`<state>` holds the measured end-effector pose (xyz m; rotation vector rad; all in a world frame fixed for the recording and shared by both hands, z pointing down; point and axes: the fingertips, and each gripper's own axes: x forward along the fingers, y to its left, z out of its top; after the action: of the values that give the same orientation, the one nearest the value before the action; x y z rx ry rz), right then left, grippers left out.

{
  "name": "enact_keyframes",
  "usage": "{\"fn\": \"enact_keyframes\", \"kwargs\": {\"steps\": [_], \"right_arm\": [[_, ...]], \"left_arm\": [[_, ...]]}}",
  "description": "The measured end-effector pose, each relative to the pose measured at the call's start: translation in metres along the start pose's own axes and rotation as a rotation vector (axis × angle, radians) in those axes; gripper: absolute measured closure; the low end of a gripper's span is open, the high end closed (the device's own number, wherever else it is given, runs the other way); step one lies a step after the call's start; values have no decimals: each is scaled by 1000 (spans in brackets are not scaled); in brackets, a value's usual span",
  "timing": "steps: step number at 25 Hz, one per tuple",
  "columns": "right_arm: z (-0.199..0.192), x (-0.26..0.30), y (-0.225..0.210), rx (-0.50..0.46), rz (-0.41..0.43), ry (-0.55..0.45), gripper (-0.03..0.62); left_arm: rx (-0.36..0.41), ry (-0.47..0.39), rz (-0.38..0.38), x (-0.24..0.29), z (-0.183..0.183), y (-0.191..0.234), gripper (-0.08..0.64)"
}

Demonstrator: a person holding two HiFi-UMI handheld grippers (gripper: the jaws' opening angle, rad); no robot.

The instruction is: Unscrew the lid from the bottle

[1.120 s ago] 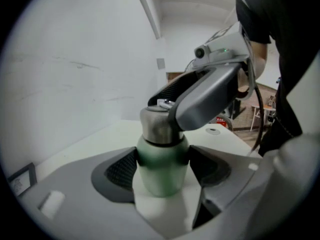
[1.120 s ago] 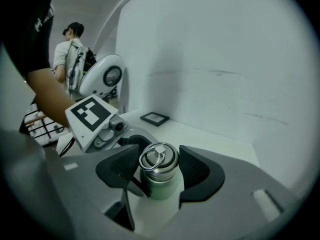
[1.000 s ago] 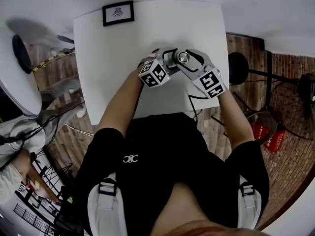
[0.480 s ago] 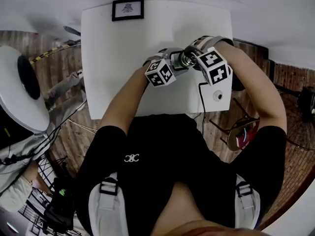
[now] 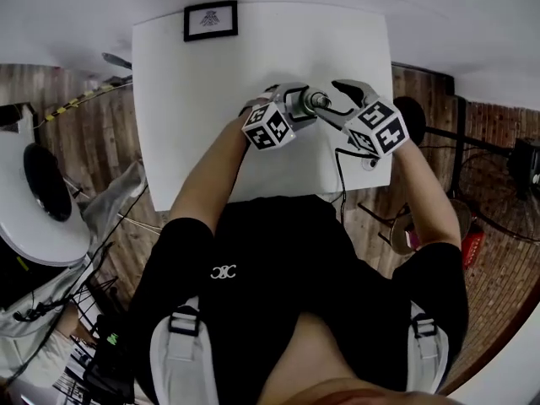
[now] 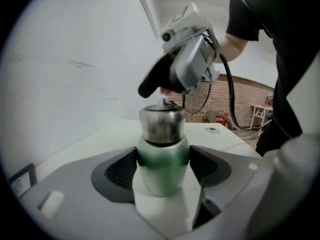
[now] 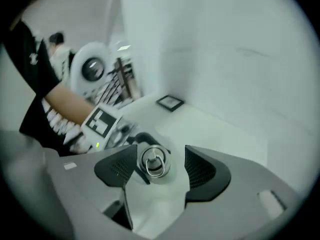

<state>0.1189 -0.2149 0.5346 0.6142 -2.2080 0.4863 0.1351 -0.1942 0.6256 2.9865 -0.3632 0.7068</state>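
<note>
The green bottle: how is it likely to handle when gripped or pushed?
Probably stiff: the bottle looks like metal, with no visible give where the left gripper clamps its body. Its glossy, rounded surface may slip or twist in that grip. Being round, it would likely roll if laid down.

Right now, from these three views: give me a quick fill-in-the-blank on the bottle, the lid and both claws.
1. The left claw is shut on the ___ body of the bottle.
2. The silver lid, with a metal ___ on top, sits between the jaws of the right claw, which are opening.
3. The framed picture lies on the ___ table, at its edge far from the person.
Missing words: green; ring; white.
</note>
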Motion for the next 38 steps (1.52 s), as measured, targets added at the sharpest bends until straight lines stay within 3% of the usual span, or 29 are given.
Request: {"fn": "enact_keyframes", "kwargs": {"steps": [2, 3, 5, 7, 9, 16, 19, 23, 26, 33, 38], "right_arm": [[0, -14, -17, 326, -174, -236, 318], [-4, -21, -22, 440, -265, -335, 318], [-18, -26, -22, 543, -427, -448, 318], [-27, -20, -11, 560, -530, -475, 318], [-27, -13, 1, 552, -577, -484, 318], [-18, 0, 0, 495, -657, -483, 321], [-19, 0, -1, 443, -651, -468, 344], [-19, -2, 2, 336, -572, -459, 344], [-23, -16, 8, 233, -454, -448, 344], [-18, 5, 10, -92, -4, -255, 343], [-18, 18, 17, -411, 256, -28, 342]], "left_arm": [[-1, -3, -1, 0, 1, 0, 175], [-1, -4, -2, 0, 1, 0, 175], [0, -5, -5, 0, 2, -1, 175], [0, -2, -5, 0, 2, -1, 175], [0, 1, -2, 0, 2, -1, 175], [-1, 7, 0, 1, 3, -3, 175], [-1, 8, -2, 1, 2, -2, 175], [-2, 5, -4, 3, 6, -6, 175], [5, -1, 0, 4, 17, -18, 175], [12, 1, -7, 1, 9, -7, 175], [10, 4, -11, 1, 3, -2, 175]]}}
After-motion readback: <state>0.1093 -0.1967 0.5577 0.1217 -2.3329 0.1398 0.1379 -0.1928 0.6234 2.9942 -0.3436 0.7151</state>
